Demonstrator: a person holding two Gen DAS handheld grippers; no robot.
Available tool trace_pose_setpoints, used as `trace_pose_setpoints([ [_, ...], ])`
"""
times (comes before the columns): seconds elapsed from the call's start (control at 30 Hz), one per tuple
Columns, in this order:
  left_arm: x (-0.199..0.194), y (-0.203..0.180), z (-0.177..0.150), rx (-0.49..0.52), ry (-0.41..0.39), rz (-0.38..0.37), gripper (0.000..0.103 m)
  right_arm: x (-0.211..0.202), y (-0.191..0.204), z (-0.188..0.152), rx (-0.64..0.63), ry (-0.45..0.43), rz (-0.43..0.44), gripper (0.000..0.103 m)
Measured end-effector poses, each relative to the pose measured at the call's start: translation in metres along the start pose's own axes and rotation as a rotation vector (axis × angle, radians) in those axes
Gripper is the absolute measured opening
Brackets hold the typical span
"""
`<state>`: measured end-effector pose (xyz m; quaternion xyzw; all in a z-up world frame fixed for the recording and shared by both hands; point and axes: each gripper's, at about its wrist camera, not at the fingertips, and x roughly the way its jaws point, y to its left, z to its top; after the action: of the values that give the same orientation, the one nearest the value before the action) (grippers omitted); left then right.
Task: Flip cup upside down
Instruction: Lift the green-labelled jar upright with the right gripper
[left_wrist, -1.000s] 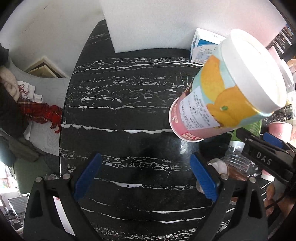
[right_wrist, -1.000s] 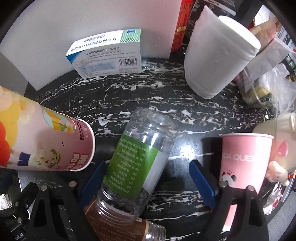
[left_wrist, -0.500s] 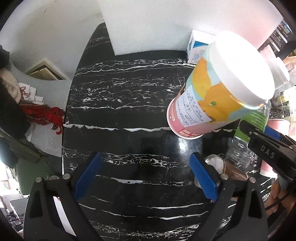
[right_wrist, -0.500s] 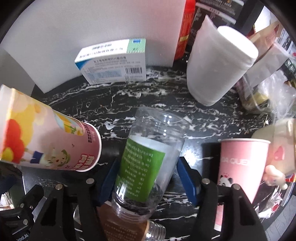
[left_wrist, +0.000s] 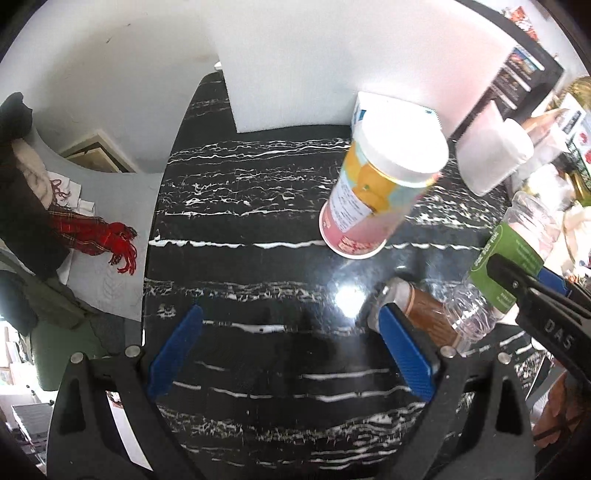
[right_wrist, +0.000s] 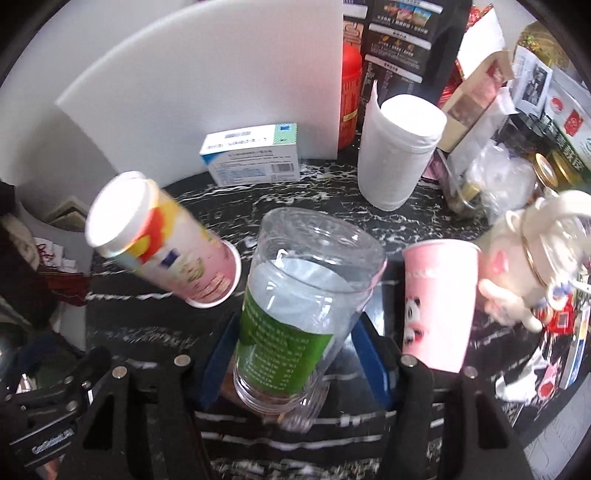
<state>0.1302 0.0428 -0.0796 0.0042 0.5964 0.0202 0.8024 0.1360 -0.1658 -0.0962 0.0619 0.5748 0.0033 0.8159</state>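
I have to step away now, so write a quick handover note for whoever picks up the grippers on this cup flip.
Left gripper: open, holding nothing, over bare black marble table.
Right gripper: shut on the clear plastic cup with the green label, tilted, its base toward the camera and rim away, over a brown bottle lying on the table.
Colourful paper cup leans steeply beside it; pink panda cup stands to the right.
Done: clear cup gripped and lifted.
Left: finish the flip, set it rim down on free table.

black marble table (left_wrist: 258, 206), white wall (left_wrist: 147, 74)
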Motion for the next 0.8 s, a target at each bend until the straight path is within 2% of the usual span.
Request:
trace_pose_setpoints([
  [0.2, -0.028, 0.003, -0.025, 0.009, -0.037, 0.0, 0.096, -0.044, 0.005, -0.027, -0.036, -0.037, 0.021, 0.064],
  [0.43, -0.049, 0.018, -0.057, -0.025, -0.058, 0.002, 0.096, -0.066, 0.019, -0.066, -0.081, -0.019, 0.05, 0.064],
  [0.8, -0.045, 0.048, -0.114, -0.064, -0.016, 0.04, 0.096, -0.052, 0.04, -0.122, -0.139, 0.092, 0.115, 0.064],
])
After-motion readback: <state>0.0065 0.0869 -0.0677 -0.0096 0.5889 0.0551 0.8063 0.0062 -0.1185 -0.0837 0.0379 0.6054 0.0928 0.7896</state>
